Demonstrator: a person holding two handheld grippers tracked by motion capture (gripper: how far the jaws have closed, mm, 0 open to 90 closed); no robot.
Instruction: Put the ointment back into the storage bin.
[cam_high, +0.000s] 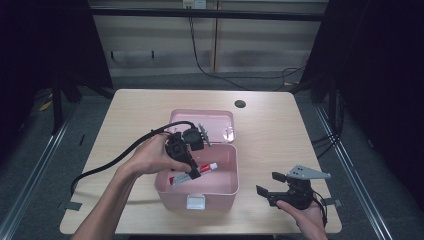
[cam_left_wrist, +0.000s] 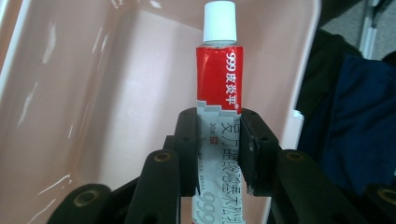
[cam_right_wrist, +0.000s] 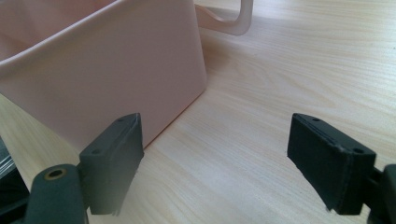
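Two grippers work at this table, and just one carries anything. The left gripper (cam_high: 192, 172) is clamped on a red-and-white tube (cam_high: 192, 174) of ointment, its jaws pressing the tube's flat lower half so the white cap points away from the hand. That hold leaves the capped end free to go in first, and the tube hangs over the open pink box (cam_high: 227, 192), slanting down toward its floor. My reading is that the tube is being lowered into the box for storage. The box's lid (cam_high: 220, 116) lies thrown back on the far side, out of the way of anything going in.

The right gripper (cam_high: 272, 186) rests near the table's (cam_high: 270, 130) right front corner, just right of the box, jaws standing wide apart with nothing between them; it seems to be waiting its turn.

The high view gives the layout: box in the middle, one hand on each side. The left gripper view adds the grip itself, pads (cam_left_wrist: 189, 140) squeezing the tube (cam_left_wrist: 218, 84) with the box's inner wall (cam_left_wrist: 93, 93) behind. The right gripper view shows the box's outer wall (cam_right_wrist: 107, 70) and bare wood (cam_right_wrist: 261, 116) between its open pads (cam_right_wrist: 327, 158).
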